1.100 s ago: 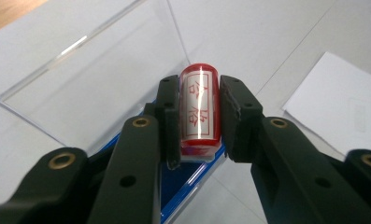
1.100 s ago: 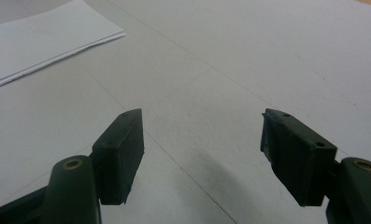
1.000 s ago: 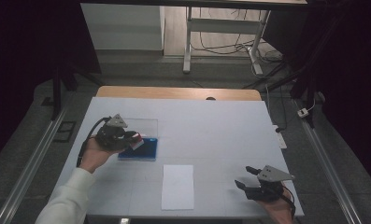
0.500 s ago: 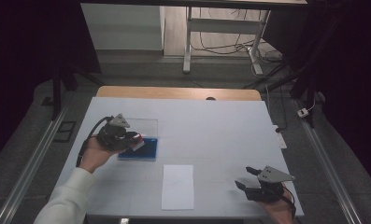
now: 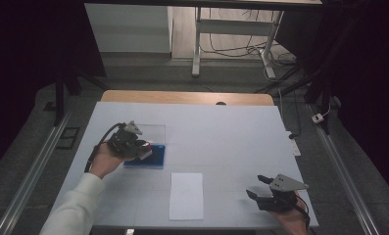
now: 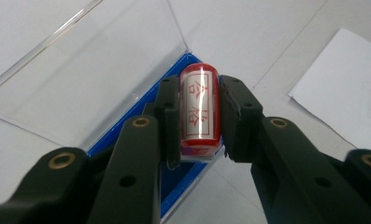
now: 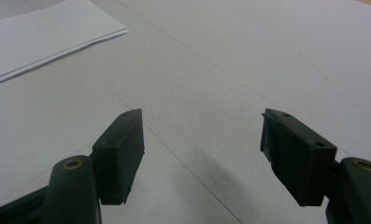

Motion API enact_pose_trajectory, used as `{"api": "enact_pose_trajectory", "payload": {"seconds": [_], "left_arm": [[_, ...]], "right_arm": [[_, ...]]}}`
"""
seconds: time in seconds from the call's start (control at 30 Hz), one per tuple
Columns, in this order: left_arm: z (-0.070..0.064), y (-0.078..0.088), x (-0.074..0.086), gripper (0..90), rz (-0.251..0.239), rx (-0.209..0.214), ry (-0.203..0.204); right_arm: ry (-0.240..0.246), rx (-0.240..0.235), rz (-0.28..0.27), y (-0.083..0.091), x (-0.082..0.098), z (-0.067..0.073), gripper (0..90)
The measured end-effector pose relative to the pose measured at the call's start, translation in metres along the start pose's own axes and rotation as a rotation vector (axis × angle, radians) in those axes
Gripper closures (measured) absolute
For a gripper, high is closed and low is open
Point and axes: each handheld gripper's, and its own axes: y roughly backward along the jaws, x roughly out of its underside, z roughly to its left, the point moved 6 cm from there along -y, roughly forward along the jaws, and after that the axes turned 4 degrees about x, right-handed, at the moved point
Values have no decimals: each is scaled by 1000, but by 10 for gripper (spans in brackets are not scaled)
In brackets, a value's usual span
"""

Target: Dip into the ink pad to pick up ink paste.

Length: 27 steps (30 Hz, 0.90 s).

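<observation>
Red stamp bears red characters 合格.

Glossy stamp in your matt black jaws

Your left gripper is matt black plastic with brass-coloured pins, and the stamp it holds is shiny red and white plastic that catches a bright glare. The case under it has a glossy blue plastic base and a clear, smooth lid. The paper is plain matt white. Your table has a smooth, matt white top with a wood strip at its far edge. Your right gripper is the same dull black plastic.
</observation>
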Motion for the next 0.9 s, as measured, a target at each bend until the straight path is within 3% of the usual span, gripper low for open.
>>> {"api": "enact_pose_trajectory", "payload": {"seconds": [0.53, 0.63, 0.9], "left_arm": [[11, -18, 7, 701, 28, -24, 38], [14, -21, 10, 701, 22, -25, 63], [15, -24, 14, 701, 27, -14, 71]], "right_arm": [[9, 0, 11, -1, 1, -1, 299], [4, -7, 9, -2, 1, 1, 298], [7, -8, 14, -3, 2, 0, 298]]}}
